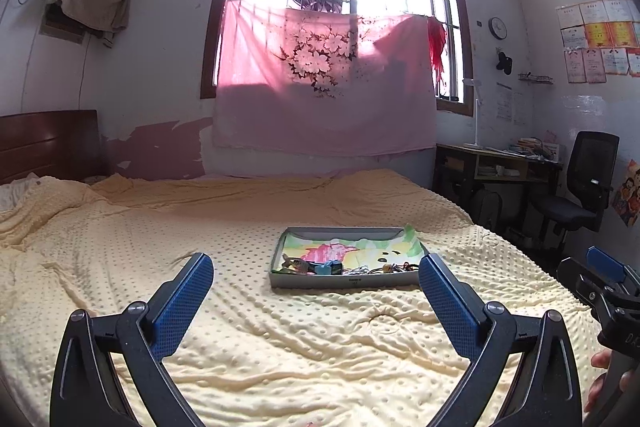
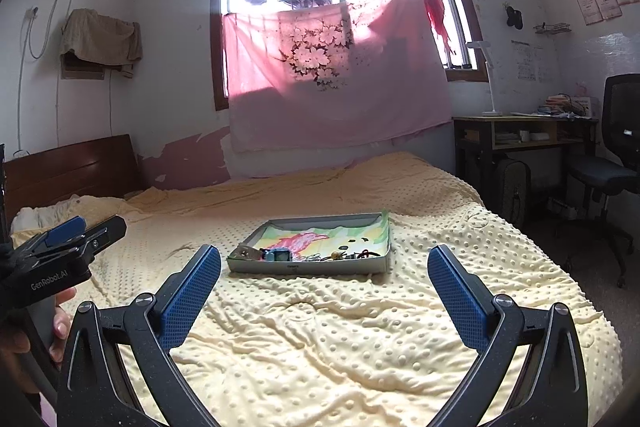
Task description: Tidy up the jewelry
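Bedspread point(image 1: 248, 327), pale yellow and dotted with raised bumps, covered the whole bed beneath both grippers. At nine o'clock in the left wrist view a dark wooden headboard point(image 1: 48, 143) stood against the wall. The left gripper point(image 1: 316, 269) hung over the spread with its jaws spread wide and nothing between the blue pads point(image 1: 182, 303). Past its fingertips, at about twelve o'clock from the gripper, lay a shallow grey tray point(image 1: 344, 281) lined with a colourful printed cloth point(image 1: 360, 247). The jewelry point(image 1: 340, 267) sat bunched along the tray's near edge: a small blue piece, some dark cords and what may have been beads, too small to sort out with confidence. At three o'clock the right gripper point(image 1: 604, 267) showed at the frame's edge, with fingertips of the hand point(image 1: 600, 375) holding it below.

In the right wrist view the left gripper point(image 2: 76, 231) appeared at nine o'clock, a hand point(image 2: 60, 319) under it. The right gripper point(image 2: 324, 261) was likewise opened wide and held nothing, its pads point(image 2: 460, 299) well apart above the spread point(image 2: 320, 347). The tray point(image 2: 312, 267) rested just beyond, at twelve o'clock, the jewelry point(image 2: 304, 257) again along its near side. A desk point(image 2: 520, 131) and a black office chair point(image 2: 616, 147) stood at three o'clock beside the bed.
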The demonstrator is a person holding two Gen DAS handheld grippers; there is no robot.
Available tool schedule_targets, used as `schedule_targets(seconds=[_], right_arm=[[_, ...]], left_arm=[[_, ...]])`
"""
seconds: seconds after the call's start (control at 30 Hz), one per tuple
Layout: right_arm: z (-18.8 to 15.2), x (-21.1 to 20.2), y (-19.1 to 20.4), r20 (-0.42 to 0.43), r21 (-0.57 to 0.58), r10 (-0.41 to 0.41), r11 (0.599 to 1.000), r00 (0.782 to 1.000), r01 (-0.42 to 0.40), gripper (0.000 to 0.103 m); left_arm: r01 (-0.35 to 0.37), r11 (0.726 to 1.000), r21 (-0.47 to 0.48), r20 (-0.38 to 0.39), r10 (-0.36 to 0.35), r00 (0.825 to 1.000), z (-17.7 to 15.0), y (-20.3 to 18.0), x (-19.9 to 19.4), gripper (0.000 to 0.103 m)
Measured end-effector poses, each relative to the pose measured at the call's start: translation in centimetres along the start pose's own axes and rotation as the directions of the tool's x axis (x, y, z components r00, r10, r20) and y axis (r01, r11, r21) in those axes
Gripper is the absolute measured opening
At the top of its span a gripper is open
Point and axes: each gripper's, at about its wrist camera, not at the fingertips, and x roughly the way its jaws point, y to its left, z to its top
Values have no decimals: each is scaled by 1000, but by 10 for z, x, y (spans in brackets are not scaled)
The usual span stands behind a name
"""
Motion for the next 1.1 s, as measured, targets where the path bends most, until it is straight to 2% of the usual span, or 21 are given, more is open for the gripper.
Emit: schedule_targets(seconds=[0.2,0.5,0.73,0.9,1.1], right_arm=[[-13,-10,13,13,-12,8,1000,1000,-8,102],[-36,-17,33,59,-27,-2,1000,998,4,102],[-48,-9,45,63,-65,-23,998,998,27,102],[-56,6,47,41,-91,-72,993,997,75,102],[-61,24,42,22,-76,-90,993,996,91,102]], left_arm=[[-41,999,11,12,41,999,-16,10,-23,103],[-77,997,-4,21,77,997,-40,28,-30,103],[-94,996,-9,11,94,995,-54,35,-24,103],[-130,991,11,-23,131,991,-67,37,-10,103],[-115,993,-14,-62,114,991,-76,40,8,103]])
